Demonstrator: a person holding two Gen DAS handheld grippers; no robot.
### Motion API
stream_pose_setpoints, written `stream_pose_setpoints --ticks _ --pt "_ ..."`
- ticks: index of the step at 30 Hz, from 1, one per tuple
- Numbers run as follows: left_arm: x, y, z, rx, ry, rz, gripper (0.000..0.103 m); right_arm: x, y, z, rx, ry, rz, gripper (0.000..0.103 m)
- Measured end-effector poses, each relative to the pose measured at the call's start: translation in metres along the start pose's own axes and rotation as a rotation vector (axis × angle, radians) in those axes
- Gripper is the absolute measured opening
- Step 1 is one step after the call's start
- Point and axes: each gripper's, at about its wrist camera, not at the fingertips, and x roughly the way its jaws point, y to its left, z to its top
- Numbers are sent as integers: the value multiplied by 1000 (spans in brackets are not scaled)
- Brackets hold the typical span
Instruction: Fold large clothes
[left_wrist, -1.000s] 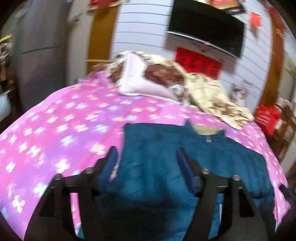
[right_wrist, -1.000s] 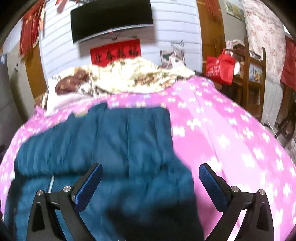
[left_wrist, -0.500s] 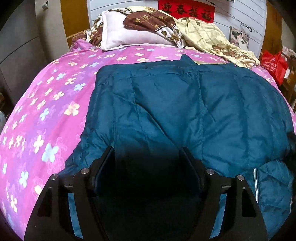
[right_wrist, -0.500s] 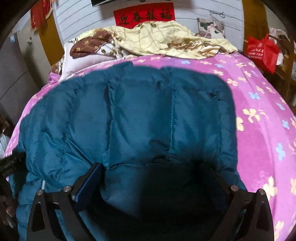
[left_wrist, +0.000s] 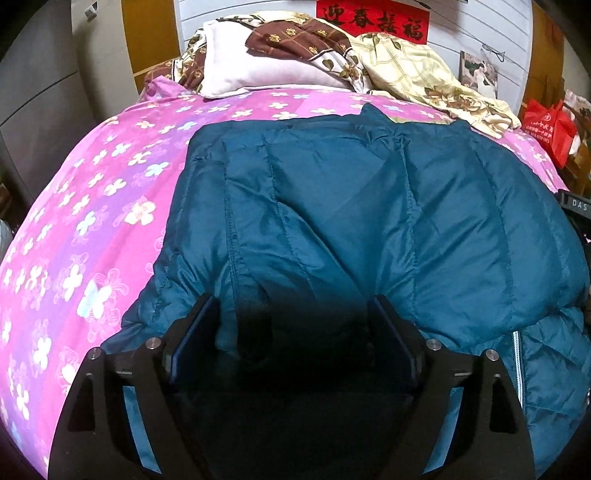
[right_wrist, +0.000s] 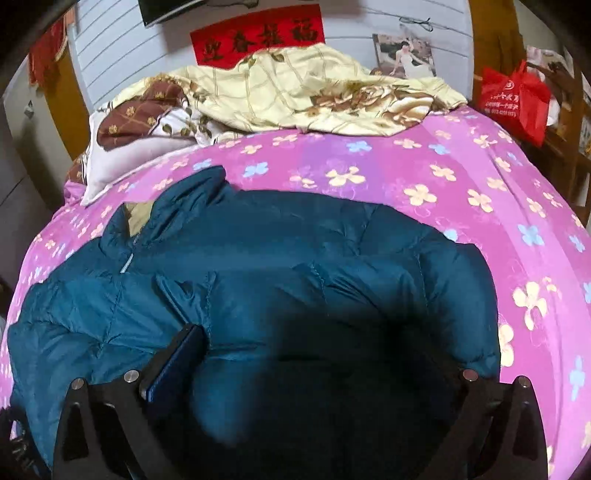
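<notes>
One puffy quilted teal jacket (left_wrist: 369, 206) on floral bedspread (left_wrist: 92, 206).

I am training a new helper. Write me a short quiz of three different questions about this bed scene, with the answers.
1. True or false: the teal jacket lies on a pink flowered bedspread.
2. Which colour is the bag beside the bed? A) red B) green C) black
3. Fill in: the left tool has jacket fabric between its fingers, and its jaws are ____.

Key: 1 true; 2 A; 3 opening
</notes>
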Motion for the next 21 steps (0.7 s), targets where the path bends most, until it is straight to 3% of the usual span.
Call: stream_pose_setpoints --ticks 4,6,8,10,11,14,16,19,21 --pt "2 6 0 -30 14 -33 87 -6 8 12 -9 127 -93 103" --pt "1 4 -1 -30 14 -31 87 -30 27 16 1 67 -128 101" --pt "0 3 -2 -29 10 -23 87 -58 61 17 -11 -57 -54 101" --pt "0 3 -3 -31 10 -19 88 -68 96 9 -24 -109 36 103" --pt "0 3 -3 -32 11 -18 88 -61 114 3 -42 -99 56 103" --pt "-2 4 -3 -35 9 -19 89 -12 150 -23 -141 31 -34 103" --pt "-1 5 -4 -39 16 -19 89 -10 157 -37 -193 -32 -95 103" --pt "-1 5 -3 -40 27 -14 90 -28 148 -33 -163 -9 -24 103" --pt "-1 5 -2 -42 33 -14 90 -61 134 -35 -132 -71 -7 103"
